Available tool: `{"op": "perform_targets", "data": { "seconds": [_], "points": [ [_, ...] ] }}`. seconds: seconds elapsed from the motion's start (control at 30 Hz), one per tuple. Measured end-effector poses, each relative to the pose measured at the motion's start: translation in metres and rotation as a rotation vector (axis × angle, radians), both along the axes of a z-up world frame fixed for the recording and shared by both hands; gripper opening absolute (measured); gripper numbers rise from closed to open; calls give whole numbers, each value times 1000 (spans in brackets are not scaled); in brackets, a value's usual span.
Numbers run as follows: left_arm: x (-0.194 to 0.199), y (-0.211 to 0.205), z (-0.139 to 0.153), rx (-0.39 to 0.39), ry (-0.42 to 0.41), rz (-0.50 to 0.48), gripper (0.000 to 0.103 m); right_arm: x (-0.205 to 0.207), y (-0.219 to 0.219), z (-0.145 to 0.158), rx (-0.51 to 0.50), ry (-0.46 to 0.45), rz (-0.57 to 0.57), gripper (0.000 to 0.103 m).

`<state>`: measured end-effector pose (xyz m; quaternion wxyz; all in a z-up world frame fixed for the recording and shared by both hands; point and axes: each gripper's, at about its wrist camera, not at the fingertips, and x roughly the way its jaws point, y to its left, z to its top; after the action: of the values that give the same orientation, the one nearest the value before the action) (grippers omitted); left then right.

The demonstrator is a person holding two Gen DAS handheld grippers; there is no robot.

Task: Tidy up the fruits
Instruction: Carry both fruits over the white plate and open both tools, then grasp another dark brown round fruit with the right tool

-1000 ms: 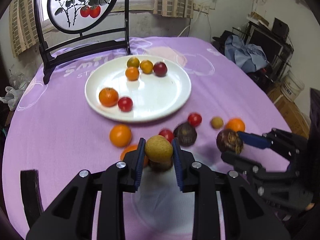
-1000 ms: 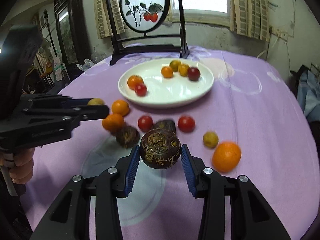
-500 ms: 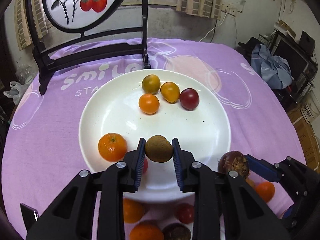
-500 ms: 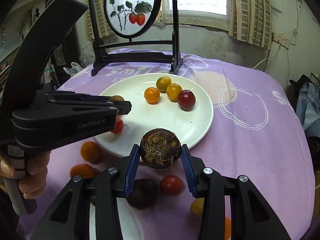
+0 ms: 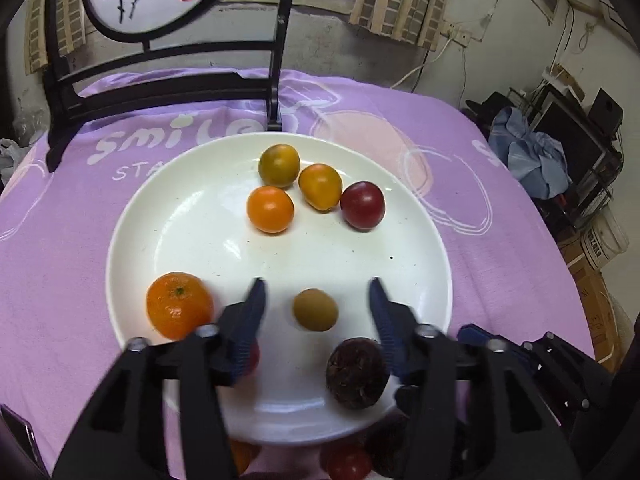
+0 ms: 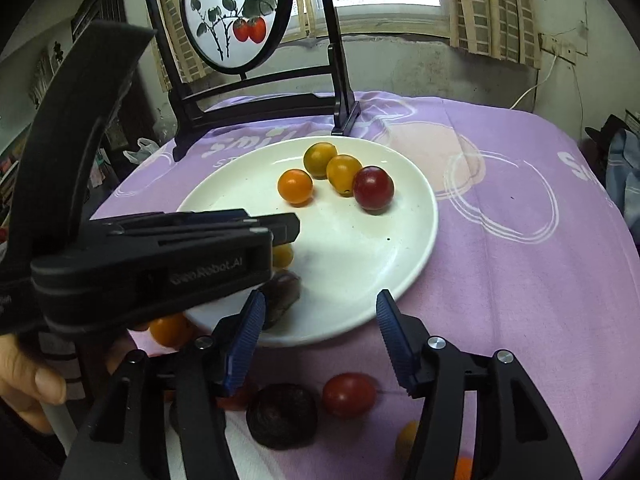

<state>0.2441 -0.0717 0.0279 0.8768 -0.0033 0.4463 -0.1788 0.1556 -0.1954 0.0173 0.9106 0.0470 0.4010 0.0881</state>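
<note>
Both grippers' jaws are gaping wide, holding nothing; the brown fruit (image 5: pixel 315 309) and dark fruit (image 5: pixel 357 372) are sitting loose and risking rolling off the plate (image 5: pixel 160 216).

Two hand-held grippers: left (image 5: pixel 316 300), right (image 6: pixel 320 312). One white plate (image 5: pixel 168 216) carrying seven fruits: four cherry tomatoes, one mandarin (image 5: pixel 179 306), one brownish-yellow fruit (image 5: pixel 315 309), one dark wrinkled fruit (image 5: pixel 356 373). One round painted screen (image 6: pixel 236 12) at the bench's far edge.
</note>
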Motion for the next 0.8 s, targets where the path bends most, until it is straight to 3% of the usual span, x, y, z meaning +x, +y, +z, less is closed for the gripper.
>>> {"op": "perform_targets", "data": {
  "seconds": [0.07,0.23,0.4,0.5,0.8],
  "points": [
    [-12,3,9,40,-46,17,81,-12,-4,3,4,-7,-2,62],
    [-51,15,22,45,-51,-18,89,-45,-12,9,19,-27,-12,68],
    [-99,36,21,12,-45,-33,91,-75,-19,7,41,-30,-12,73],
    [-127,47,12,-25,-6,-60,91,-88,-11,-3,48,4,45,73],
    [-171,69,-10,-48,17,-81,91,-121,17,-32,-46,76,114,73]
  ]
}}
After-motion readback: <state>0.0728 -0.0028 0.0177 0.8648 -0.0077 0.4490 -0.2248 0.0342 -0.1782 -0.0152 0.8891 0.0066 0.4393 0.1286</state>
